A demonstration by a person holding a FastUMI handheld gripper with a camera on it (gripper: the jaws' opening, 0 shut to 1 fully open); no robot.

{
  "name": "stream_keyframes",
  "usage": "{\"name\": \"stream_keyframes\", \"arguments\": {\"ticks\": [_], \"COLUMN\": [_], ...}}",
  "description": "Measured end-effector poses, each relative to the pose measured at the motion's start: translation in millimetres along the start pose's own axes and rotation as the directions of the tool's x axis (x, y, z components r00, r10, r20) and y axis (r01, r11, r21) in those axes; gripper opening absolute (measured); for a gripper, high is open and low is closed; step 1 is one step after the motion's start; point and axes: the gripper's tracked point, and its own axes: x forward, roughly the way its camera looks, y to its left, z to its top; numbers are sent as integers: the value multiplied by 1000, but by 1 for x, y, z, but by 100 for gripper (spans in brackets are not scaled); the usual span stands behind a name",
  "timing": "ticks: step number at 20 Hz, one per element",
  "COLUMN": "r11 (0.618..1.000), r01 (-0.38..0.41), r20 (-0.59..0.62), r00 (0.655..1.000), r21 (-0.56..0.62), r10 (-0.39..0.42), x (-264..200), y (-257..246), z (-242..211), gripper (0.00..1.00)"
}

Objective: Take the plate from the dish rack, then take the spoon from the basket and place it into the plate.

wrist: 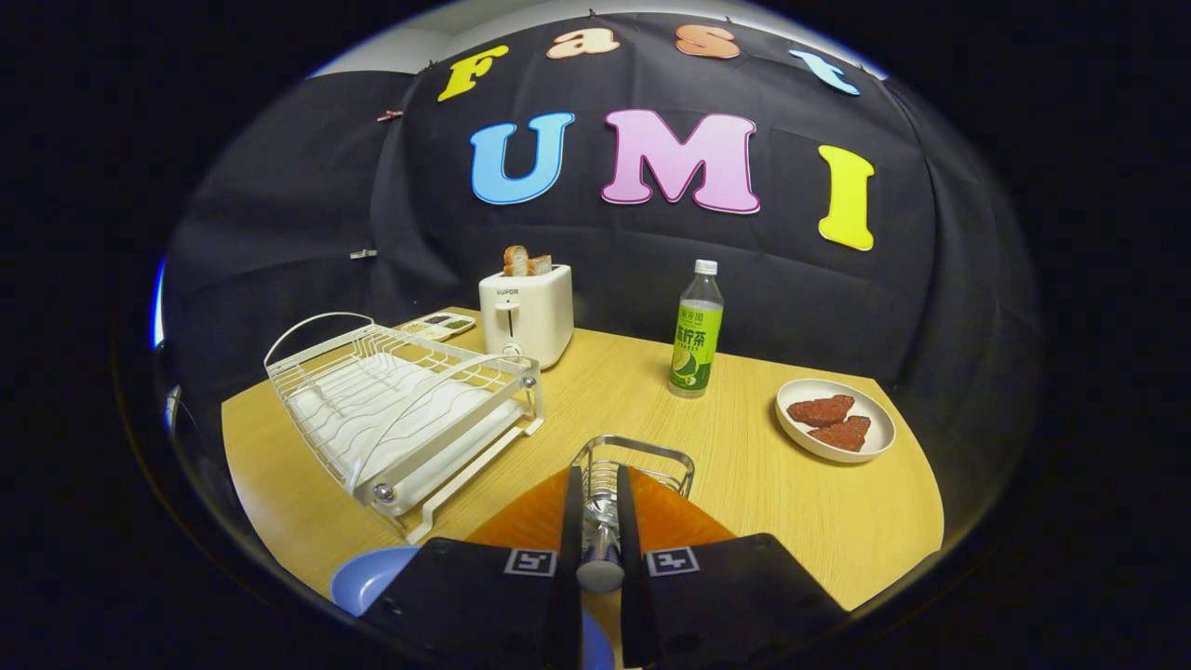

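Spoon, a shiny metal one with a blue-tipped handle (600, 544), stands nipped between the nearly closed fingers of the gripper (600, 484), its bowl end down in the small wire basket (635, 465).
Both fingers look pressed on the handle; I judge a straight upward lift, clear of the wire rim, then a swing to the round blue plate (372, 577) lying close below and left of the fingers. White wire dish rack (400, 409) stands empty on the pale wooden table (763, 493); black cloth walls the booth.

Blue plate (372, 577), white dish rack (400, 409), green-labelled bottle (696, 344).
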Motion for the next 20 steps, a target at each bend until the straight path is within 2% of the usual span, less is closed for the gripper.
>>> {"name": "stream_keyframes", "arguments": {"ticks": [9,15,20], "r11": [1000,992,966], "r01": [-4,-129,-249], "r20": [18,54,4], "r00": [1000,990,968], "r21": [11,-6,-67], "r10": [4,129,250], "x": [-40,-91,-117], "y": [-13,13,54], "z": [51,88,63], "gripper": [19,19,19]}}
